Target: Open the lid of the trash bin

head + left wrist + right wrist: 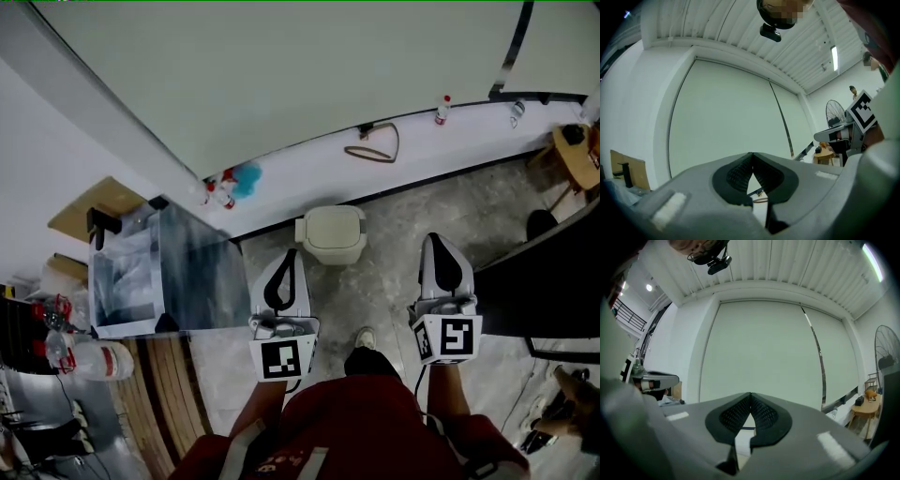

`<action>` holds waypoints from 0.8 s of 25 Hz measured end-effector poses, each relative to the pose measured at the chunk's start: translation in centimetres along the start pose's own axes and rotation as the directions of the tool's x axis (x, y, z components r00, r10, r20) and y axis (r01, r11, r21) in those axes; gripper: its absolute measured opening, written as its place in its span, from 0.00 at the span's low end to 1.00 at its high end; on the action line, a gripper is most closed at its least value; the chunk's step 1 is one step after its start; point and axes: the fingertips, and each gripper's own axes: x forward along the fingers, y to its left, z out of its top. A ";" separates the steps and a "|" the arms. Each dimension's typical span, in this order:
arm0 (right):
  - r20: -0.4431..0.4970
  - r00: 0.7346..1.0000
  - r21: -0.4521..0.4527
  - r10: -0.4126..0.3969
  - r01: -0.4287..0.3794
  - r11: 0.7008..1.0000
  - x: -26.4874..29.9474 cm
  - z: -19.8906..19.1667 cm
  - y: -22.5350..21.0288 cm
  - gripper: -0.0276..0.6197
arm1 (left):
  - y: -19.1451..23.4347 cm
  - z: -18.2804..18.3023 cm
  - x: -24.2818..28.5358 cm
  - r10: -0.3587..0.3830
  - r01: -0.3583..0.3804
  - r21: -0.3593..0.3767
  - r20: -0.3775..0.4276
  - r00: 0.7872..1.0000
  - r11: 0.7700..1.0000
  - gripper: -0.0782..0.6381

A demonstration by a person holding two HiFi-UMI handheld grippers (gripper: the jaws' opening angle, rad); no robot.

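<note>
Jaws pressed together and empty, the left gripper (292, 255) points just left of the cream trash bin (331, 236), which stands, lid (331, 221) down, at the floor's (394, 291) far edge against the wall (281, 75). The right gripper (434, 240), likewise closed on nothing, sits farther to the bin's right; the left looks nearer.

Head view downward; gripper views level.

The cream, rounded plastic trash bin (330, 234) has a smooth, matt lid. The mottled grey floor (384, 300) looks like polished stone. The white plastic left gripper (289, 255) carries black, fine-ribbed pads (737, 176).
</note>
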 end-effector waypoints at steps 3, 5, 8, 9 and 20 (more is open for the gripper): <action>-0.003 1.000 0.013 -0.009 0.009 1.000 1.8 -0.4 -2.0 0.04 | -0.5 0.0 2.8 -0.004 0.004 -0.004 0.006 1.000 1.000 0.12; -0.003 1.000 0.009 -0.012 0.012 1.000 2.8 -0.5 -3.1 0.04 | -0.9 0.4 4.4 -0.010 0.009 0.015 0.024 1.000 1.000 0.12; 0.006 1.000 0.011 -0.017 0.017 1.000 4.0 -0.5 -4.6 0.04 | -1.5 0.7 6.6 -0.016 0.014 0.032 0.037 0.999 0.999 0.12; 0.009 1.000 0.015 -0.020 0.019 1.000 4.4 -0.4 -5.1 0.04 | -1.7 0.8 7.2 -0.016 0.014 0.032 0.037 0.999 0.999 0.12; 0.015 0.998 0.019 -0.060 0.059 0.998 9.4 -0.7 -5.7 0.04 | 0.6 0.3 12.6 -0.052 0.051 0.022 0.061 0.997 0.998 0.12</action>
